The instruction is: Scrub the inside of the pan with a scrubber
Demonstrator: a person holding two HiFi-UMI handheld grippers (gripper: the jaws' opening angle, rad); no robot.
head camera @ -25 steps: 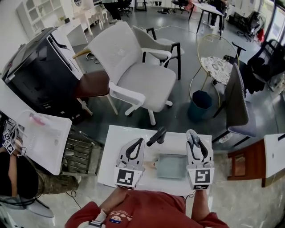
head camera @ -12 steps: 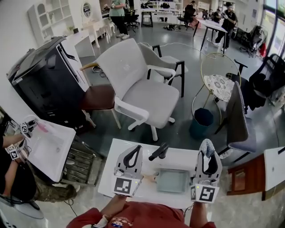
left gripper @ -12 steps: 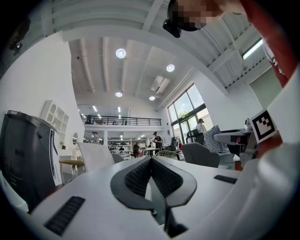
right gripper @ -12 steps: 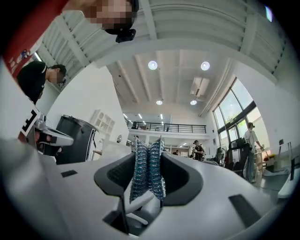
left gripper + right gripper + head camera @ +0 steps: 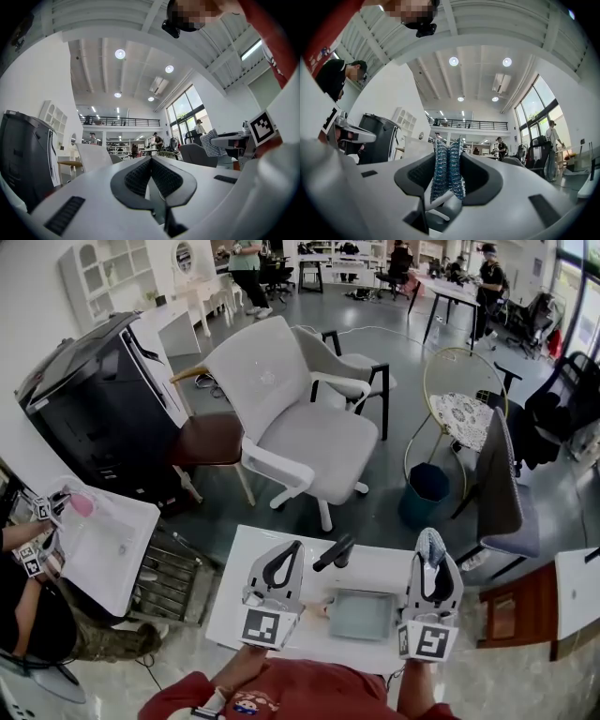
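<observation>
Although the scrubber point(image 5: 447, 169) is squeezed tight between the jaws of the right gripper point(image 5: 430, 542), no scrubbing is under way. Both gripper views look up across the room toward the ceiling, so I judge that both tools are tipped up and held above the work, not down in it. In the head view the square pan point(image 5: 361, 617) lies flat on the white table point(image 5: 236, 559) between the two grippers, its dark handle point(image 5: 333, 553) pointing away from the person and to the left, just beside the tip of the left gripper point(image 5: 289, 549). That left claw is closed, tips meeting, with nothing between them. The inside of the pan looks pale and bare; whether it is dirty is too small to tell.

The step in hand seems to be the approach. Next, the right gripper needs to tip forward and come down until the scrubber touches the pan's floor, then rub across it. The pan may slide on the smooth table, so the left gripper could open and take the handle first.
</observation>
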